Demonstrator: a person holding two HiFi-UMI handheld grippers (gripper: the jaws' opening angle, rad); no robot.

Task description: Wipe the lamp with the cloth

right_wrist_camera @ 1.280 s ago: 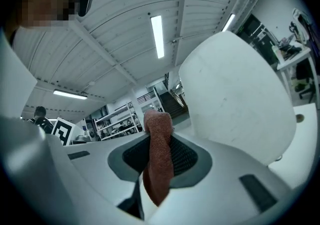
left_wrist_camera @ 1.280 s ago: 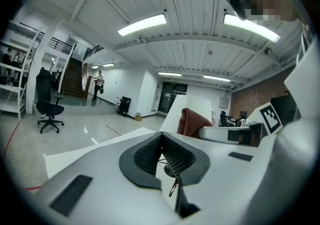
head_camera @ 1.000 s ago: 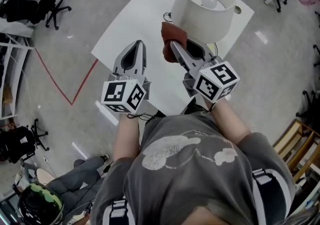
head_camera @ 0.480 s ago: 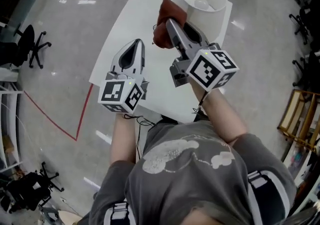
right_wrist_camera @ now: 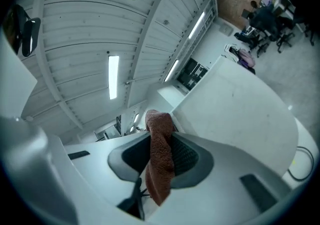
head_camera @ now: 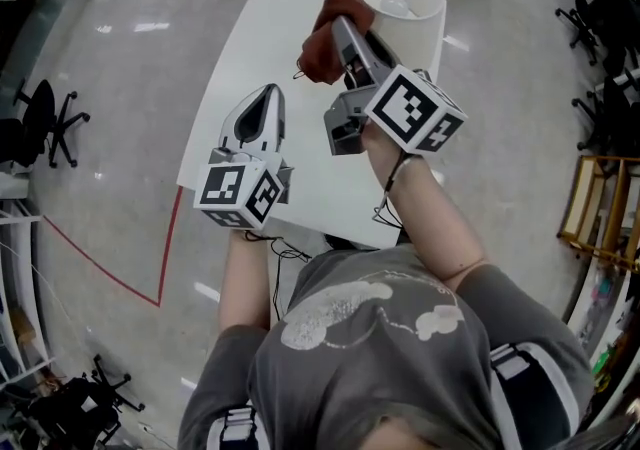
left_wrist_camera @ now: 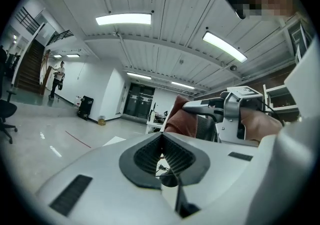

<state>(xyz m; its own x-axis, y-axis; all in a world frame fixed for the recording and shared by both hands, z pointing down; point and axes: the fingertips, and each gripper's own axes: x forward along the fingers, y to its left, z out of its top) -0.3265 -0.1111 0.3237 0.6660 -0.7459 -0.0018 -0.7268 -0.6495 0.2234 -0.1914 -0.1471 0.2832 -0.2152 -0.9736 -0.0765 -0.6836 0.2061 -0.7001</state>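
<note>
A white table lamp (head_camera: 405, 13) with a drum shade and a bare bulb stands at the far right of the white table (head_camera: 245, 58). My right gripper (head_camera: 340, 26) is shut on a rust-brown cloth (head_camera: 322, 38), held up against the shade's left side near its top rim. In the right gripper view the cloth (right_wrist_camera: 160, 156) hangs pinched between the jaws, with the shade's white wall (right_wrist_camera: 240, 104) just beyond. My left gripper (head_camera: 262, 103) hovers over the table to the left, shut and empty; the left gripper view shows its jaws closed, with the cloth (left_wrist_camera: 179, 119) and right gripper beyond.
A black lamp cord (head_camera: 300, 68) lies on the table near the cloth. Red tape lines (head_camera: 165, 238) mark the grey floor at left. Office chairs (head_camera: 40, 123) stand around the room's edges, and a wooden rack (head_camera: 600, 218) is at right.
The right gripper has risen with the cloth from the shade's lower left side to its upper rim. The head view has shifted. The left gripper stays about where it was.
</note>
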